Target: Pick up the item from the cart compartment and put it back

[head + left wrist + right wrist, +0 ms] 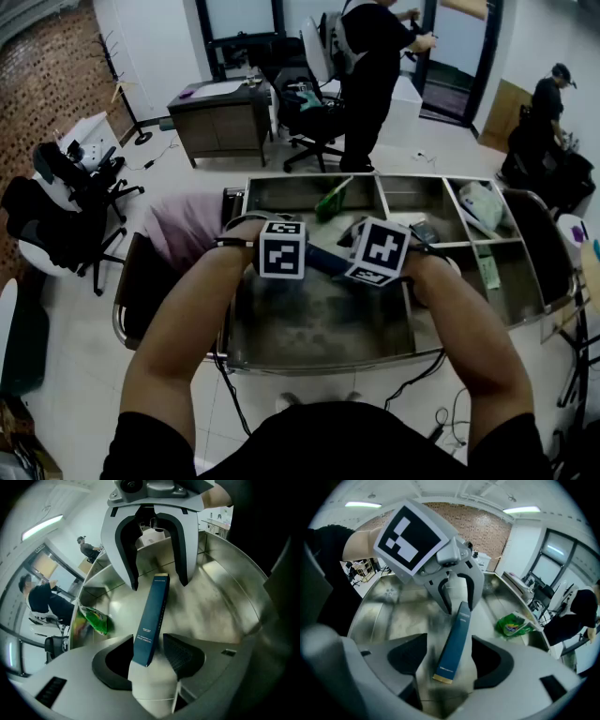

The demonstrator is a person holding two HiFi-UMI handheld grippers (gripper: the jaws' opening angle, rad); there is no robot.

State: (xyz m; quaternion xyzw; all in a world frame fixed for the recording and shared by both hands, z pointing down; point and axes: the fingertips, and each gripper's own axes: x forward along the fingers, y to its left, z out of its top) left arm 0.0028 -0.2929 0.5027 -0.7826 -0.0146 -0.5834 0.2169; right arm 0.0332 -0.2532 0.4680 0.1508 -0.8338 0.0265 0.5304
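In the left gripper view, the left gripper (147, 641) has its jaws drawn in on the near end of the dark blue box (152, 616). One pad touches the box, and only a sliver shows at the other, so we read this as a light grip. The far end of the box lies between the jaws of the right gripper (158, 583), which are apart and clear of it on both sides. In the right gripper view, the right gripper's jaws are wide open, with a gap at each face of the box. A shadow under the box suggests it is off the floor. In the head view, both grippers meet over the large compartment (319, 319) of the cart, with the box spanning them. We judge two risks. If the left jaws release before the right jaws close, the box drops. If the right jaws close off-centre, the box twists out of its single end grip.
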